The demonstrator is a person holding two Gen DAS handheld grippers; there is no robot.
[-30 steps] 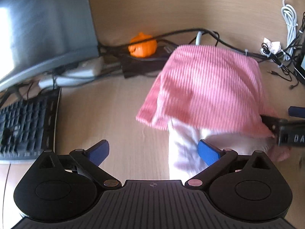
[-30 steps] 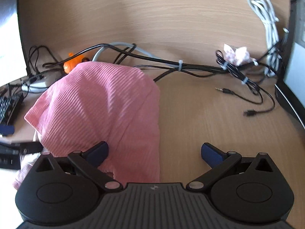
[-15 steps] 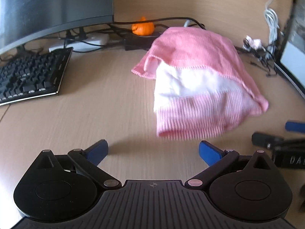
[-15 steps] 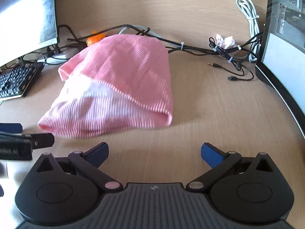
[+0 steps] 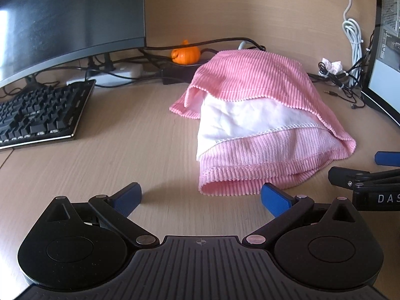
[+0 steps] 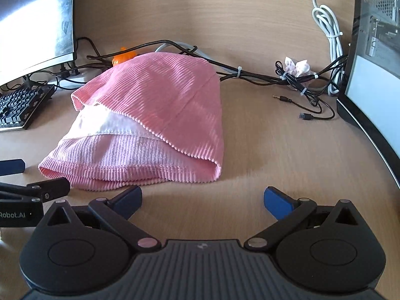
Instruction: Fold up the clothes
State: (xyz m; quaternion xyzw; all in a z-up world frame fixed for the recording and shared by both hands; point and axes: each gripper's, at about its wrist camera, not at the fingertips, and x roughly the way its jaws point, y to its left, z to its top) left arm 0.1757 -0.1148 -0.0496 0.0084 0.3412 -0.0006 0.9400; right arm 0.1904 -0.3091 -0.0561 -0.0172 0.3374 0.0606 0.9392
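Resting on the wooden desk (image 5: 105, 135), the pink ribbed garment (image 5: 252, 82) lies as a loosely folded bundle with its white lining (image 5: 240, 117) exposed between the upper flap and the lower hem; in the left wrist view it sits toward one o'clock of your left gripper (image 5: 201, 196), and in the right wrist view toward eleven o'clock of your right gripper (image 6: 202, 197). Both grippers are spread wide and hold nothing, each just short of the near hem. Note the hazards. The upper flap sits askew, so a pinch taken on it alone would likely drag it off the layers beneath and undo the fold. The far edge of the garment lies against the black cables (image 6: 250, 73) at twelve o'clock; pushing the bundle away from you could snag them, or nudge the orange figure (image 5: 186, 55) behind. The keyboard (image 5: 40, 112) at ten o'clock of the left gripper and the loose audio plug (image 6: 281, 97) at one o'clock of the right gripper are further obstacles if you sweep the cloth sideways. Your grippers are near each other, so closing inward risks a collision.
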